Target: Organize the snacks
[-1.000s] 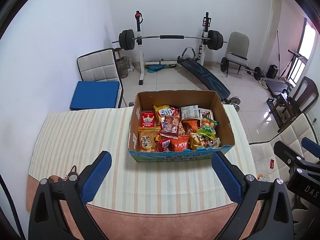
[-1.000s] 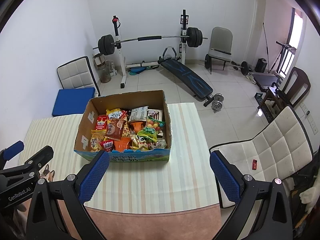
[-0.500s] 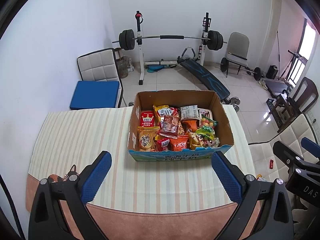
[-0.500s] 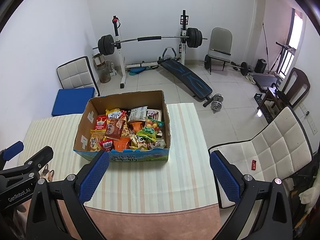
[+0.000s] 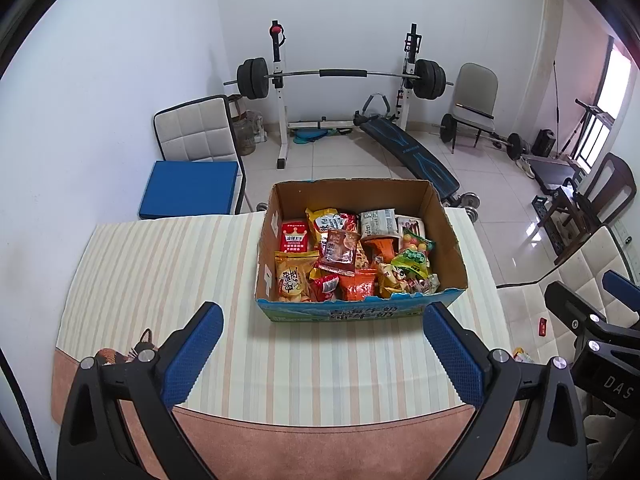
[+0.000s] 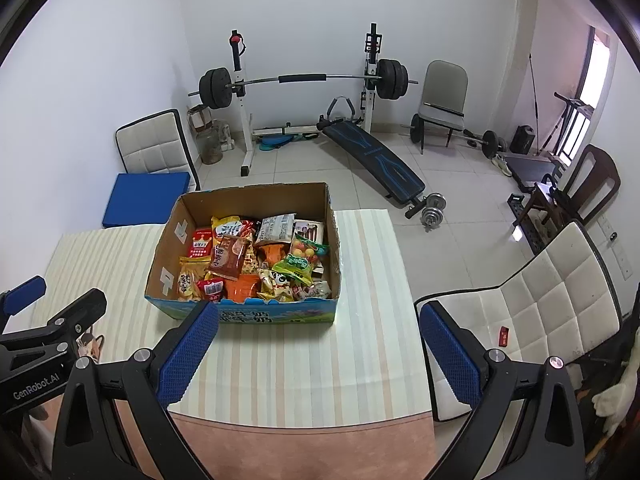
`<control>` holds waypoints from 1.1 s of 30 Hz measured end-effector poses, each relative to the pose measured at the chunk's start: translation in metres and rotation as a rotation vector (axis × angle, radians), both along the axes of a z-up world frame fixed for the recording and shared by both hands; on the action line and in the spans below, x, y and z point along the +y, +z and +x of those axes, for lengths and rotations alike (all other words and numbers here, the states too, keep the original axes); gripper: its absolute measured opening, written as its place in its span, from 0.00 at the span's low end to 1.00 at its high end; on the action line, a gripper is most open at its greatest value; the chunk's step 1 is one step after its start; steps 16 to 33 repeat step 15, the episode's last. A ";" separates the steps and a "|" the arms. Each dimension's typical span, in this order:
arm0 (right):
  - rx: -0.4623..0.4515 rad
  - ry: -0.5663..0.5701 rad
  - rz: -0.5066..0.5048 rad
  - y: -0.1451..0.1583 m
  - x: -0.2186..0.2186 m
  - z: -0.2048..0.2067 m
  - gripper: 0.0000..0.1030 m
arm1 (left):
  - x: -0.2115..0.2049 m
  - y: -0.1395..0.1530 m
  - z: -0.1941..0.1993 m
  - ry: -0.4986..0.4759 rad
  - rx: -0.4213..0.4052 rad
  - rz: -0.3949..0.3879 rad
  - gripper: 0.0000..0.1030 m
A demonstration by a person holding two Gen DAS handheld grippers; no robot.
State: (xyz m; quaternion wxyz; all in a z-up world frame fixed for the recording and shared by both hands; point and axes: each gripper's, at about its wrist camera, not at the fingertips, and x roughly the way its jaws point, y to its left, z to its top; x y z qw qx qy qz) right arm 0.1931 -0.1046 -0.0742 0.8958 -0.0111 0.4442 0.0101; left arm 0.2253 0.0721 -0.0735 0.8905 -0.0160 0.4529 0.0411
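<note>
An open cardboard box (image 5: 450, 236) (image 6: 334, 240) stands on the striped table, filled with several snack packets: a red packet (image 5: 295, 237), a brown packet (image 5: 340, 250), an orange packet (image 5: 357, 286), a green candy bag (image 5: 414, 256). My left gripper (image 5: 322, 340) is open and empty, held above the table on the near side of the box. My right gripper (image 6: 318, 340) is open and empty, over the table's near right part, also short of the box. Each gripper shows at the edge of the other's view.
The table has a striped cloth (image 5: 160, 272) and a bare brown front strip (image 5: 320, 448). A small dark object (image 5: 136, 350) lies near the front left. White chairs stand at the right (image 6: 540, 312) and back left (image 5: 192, 132). Gym equipment (image 5: 340, 76) fills the far room.
Both views have shifted slightly; the box sits a touch lower and nearer in frame. Both grippers stay open and empty.
</note>
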 end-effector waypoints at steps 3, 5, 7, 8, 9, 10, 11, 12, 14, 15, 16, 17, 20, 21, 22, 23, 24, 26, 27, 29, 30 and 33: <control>0.000 0.002 -0.002 0.000 0.001 0.000 1.00 | -0.001 0.000 -0.001 -0.002 0.002 0.001 1.00; 0.000 0.000 0.001 0.000 0.000 0.000 1.00 | -0.001 0.000 -0.003 0.000 -0.002 0.008 1.00; -0.002 0.002 0.000 0.001 0.000 0.000 1.00 | -0.001 0.001 -0.004 0.002 -0.009 0.015 1.00; -0.003 0.003 -0.002 0.000 0.000 0.000 1.00 | -0.001 0.001 -0.003 0.002 -0.010 0.015 1.00; -0.002 0.003 -0.001 0.000 0.000 0.000 1.00 | -0.001 0.001 -0.002 0.002 -0.012 0.016 1.00; -0.003 0.004 -0.001 0.000 0.001 0.000 1.00 | -0.001 0.001 -0.002 0.002 -0.013 0.016 1.00; -0.002 0.003 -0.002 0.000 0.000 0.001 1.00 | 0.000 0.000 -0.001 0.001 -0.014 0.017 1.00; -0.001 0.004 -0.001 0.000 0.000 0.001 1.00 | 0.000 0.000 -0.001 0.001 -0.015 0.017 1.00; -0.003 0.004 -0.002 0.000 0.001 0.000 1.00 | 0.000 0.001 -0.001 0.001 -0.016 0.018 1.00; -0.002 0.005 -0.002 0.000 0.001 0.001 1.00 | 0.000 0.001 -0.001 0.000 -0.015 0.015 1.00; -0.002 0.005 -0.002 0.000 0.001 0.001 1.00 | 0.000 0.001 -0.001 0.000 -0.015 0.015 1.00; -0.002 0.005 -0.002 0.000 0.001 0.001 1.00 | 0.000 0.001 -0.001 0.000 -0.015 0.015 1.00; -0.002 0.005 -0.002 0.000 0.001 0.001 1.00 | 0.000 0.001 -0.001 0.000 -0.015 0.015 1.00; -0.002 0.005 -0.002 0.000 0.001 0.001 1.00 | 0.000 0.001 -0.001 0.000 -0.015 0.015 1.00; -0.002 0.005 -0.002 0.000 0.001 0.001 1.00 | 0.000 0.001 -0.001 0.000 -0.015 0.015 1.00; -0.002 0.005 -0.002 0.000 0.001 0.001 1.00 | 0.000 0.001 -0.001 0.000 -0.015 0.015 1.00; -0.002 0.005 -0.002 0.000 0.001 0.001 1.00 | 0.000 0.001 -0.001 0.000 -0.015 0.015 1.00; -0.002 0.005 -0.002 0.000 0.001 0.001 1.00 | 0.000 0.001 -0.001 0.000 -0.015 0.015 1.00; -0.002 0.005 -0.002 0.000 0.001 0.001 1.00 | 0.000 0.001 -0.001 0.000 -0.015 0.015 1.00; -0.002 0.005 -0.002 0.000 0.001 0.001 1.00 | 0.000 0.001 -0.001 0.000 -0.015 0.015 1.00; -0.002 0.005 -0.002 0.000 0.001 0.001 1.00 | 0.000 0.001 -0.001 0.000 -0.015 0.015 1.00; -0.002 0.005 -0.002 0.000 0.001 0.001 1.00 | 0.000 0.001 -0.001 0.000 -0.015 0.015 1.00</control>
